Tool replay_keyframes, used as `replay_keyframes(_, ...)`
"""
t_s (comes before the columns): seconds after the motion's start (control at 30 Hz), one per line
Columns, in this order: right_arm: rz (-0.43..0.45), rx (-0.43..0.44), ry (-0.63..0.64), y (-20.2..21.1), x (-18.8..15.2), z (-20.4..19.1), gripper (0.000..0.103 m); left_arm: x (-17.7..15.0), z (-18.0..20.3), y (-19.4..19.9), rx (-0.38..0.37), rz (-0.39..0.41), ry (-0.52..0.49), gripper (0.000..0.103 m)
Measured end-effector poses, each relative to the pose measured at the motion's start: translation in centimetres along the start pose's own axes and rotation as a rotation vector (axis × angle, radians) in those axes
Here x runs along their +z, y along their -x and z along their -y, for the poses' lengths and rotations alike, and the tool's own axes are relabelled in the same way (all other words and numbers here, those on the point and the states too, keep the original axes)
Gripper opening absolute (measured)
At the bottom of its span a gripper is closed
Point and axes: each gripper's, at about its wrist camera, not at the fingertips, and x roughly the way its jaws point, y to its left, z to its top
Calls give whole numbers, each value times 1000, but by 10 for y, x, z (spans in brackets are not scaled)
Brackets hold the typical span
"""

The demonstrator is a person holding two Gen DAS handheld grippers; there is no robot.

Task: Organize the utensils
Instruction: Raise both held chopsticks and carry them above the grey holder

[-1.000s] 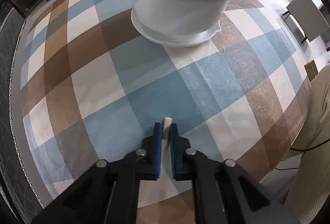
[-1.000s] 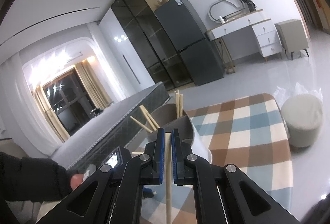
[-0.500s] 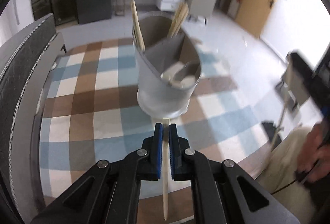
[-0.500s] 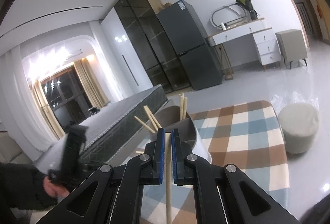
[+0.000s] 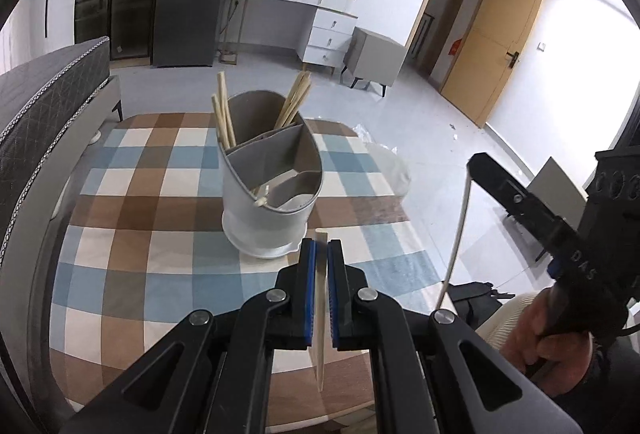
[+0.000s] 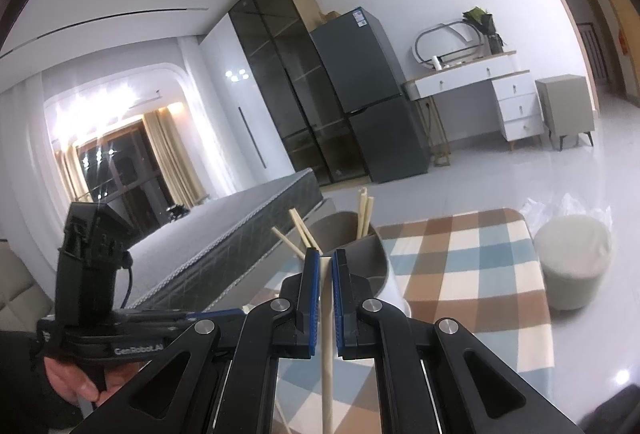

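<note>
Though each chopstick looks light and stiff, its smooth, narrow shaft would likely twist or slide in a loose pinch, so a hold near mid-length, square across the pads, seems safest; the left gripper (image 5: 321,262) is pressed together on one pale chopstick (image 5: 320,334), which runs upright between its blue pads with its pointed end hanging below them; the right gripper (image 6: 327,270) pinches a second chopstick (image 6: 327,366) the same way, the long shaft trailing down toward the camera. Taking the utensil holder (image 5: 268,206) as landmark: it stands upright on the checked tablecloth (image 5: 132,218), just beyond the left gripper's tips and a little to their left; the right gripper is off to the holder's right and above table level, its chopstick hanging clear of the rim; several chopsticks (image 5: 224,114) already lean in the holder's rear compartment, behind a divider, while something pale lies in the front one, too unclear to name; I judge both held sticks belong in the rear compartment.
</note>
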Motion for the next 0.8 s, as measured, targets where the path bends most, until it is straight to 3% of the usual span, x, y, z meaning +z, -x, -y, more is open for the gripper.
replay_keyframes(0.33,35,14,22,-8,27,-7,6,34,12,22,-56,59,25,1)
replay_keyframes(0.8,150,102,123,-77,151,-35,5,150,-13,48,-25,236,65,1)
